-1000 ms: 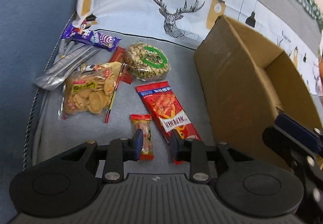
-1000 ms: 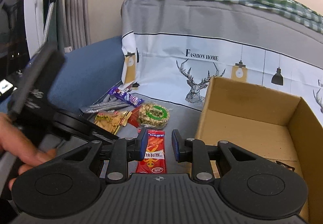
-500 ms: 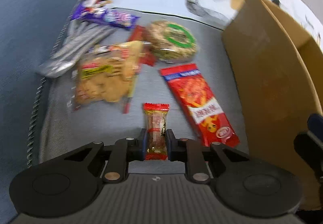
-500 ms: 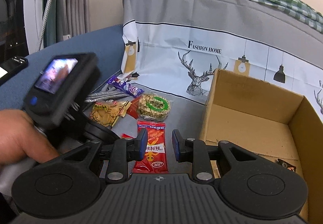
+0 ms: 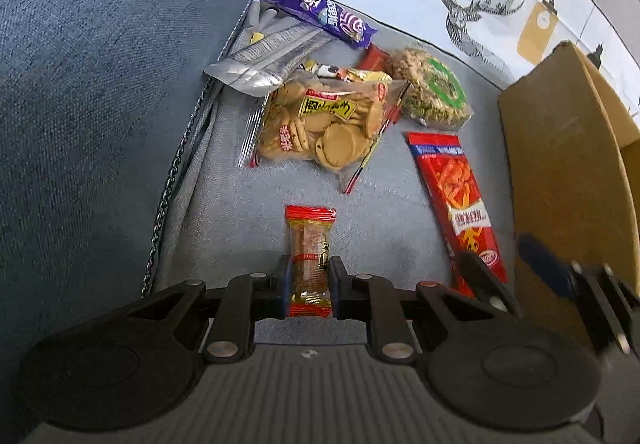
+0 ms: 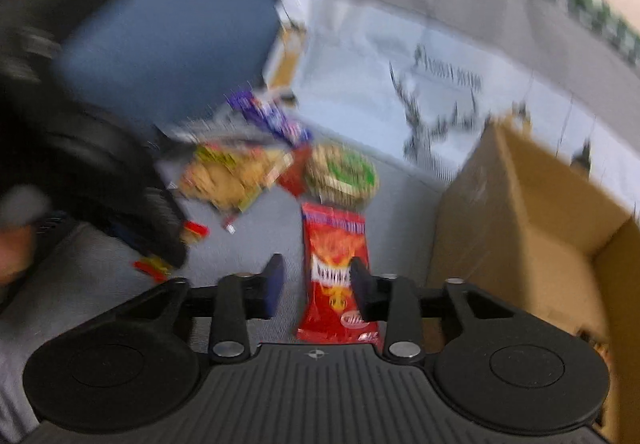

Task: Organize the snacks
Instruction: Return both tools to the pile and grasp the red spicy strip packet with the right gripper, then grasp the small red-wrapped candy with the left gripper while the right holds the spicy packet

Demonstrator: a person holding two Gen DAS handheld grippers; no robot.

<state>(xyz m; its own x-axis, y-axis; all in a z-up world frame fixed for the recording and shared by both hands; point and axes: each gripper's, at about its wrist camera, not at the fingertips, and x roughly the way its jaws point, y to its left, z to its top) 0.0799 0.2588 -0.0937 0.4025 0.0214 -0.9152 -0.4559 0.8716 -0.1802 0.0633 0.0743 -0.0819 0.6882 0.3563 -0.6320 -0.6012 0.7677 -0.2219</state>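
Closing: the left gripper [image 5: 308, 286] now has the small candy bar [image 5: 309, 258] between its pads, which seem to press the wrapper's sides; a second ago its jaws stood wider, beside the bar rather than around it.
Left grip: clenched on the candy bar, which lies flat on the grey cover [image 5: 224, 211], not yet lifted.
Right gripper: the right gripper [image 6: 316, 286] was pinched tight a second ago and has just been opening; it now sits lower, over the near end of the red snack pack [image 6: 334, 268].
Right grip: released, with the pack between the jaws but a clear gap at the left pad; the view is blurred, so contact at the right pad cannot be told.
Red pack: flat on the cover, just beside the cardboard box [image 5: 560, 171].
Box: open-topped, to the right of the snacks; its inside is barely visible in either view.
Other snacks: the cookie bag [image 5: 320, 123], round nut cake [image 5: 430, 91], purple bar [image 5: 320, 15] and silver sachets [image 5: 264, 59] lie bunched together at the far end of the cover, untouched.
Meaning: both hands appear to be taking one snack each, probably for the box; the left one looks ready to lift, the right has yet to close.
Risk: the thin candy wrapper might slip or twist out when raised.
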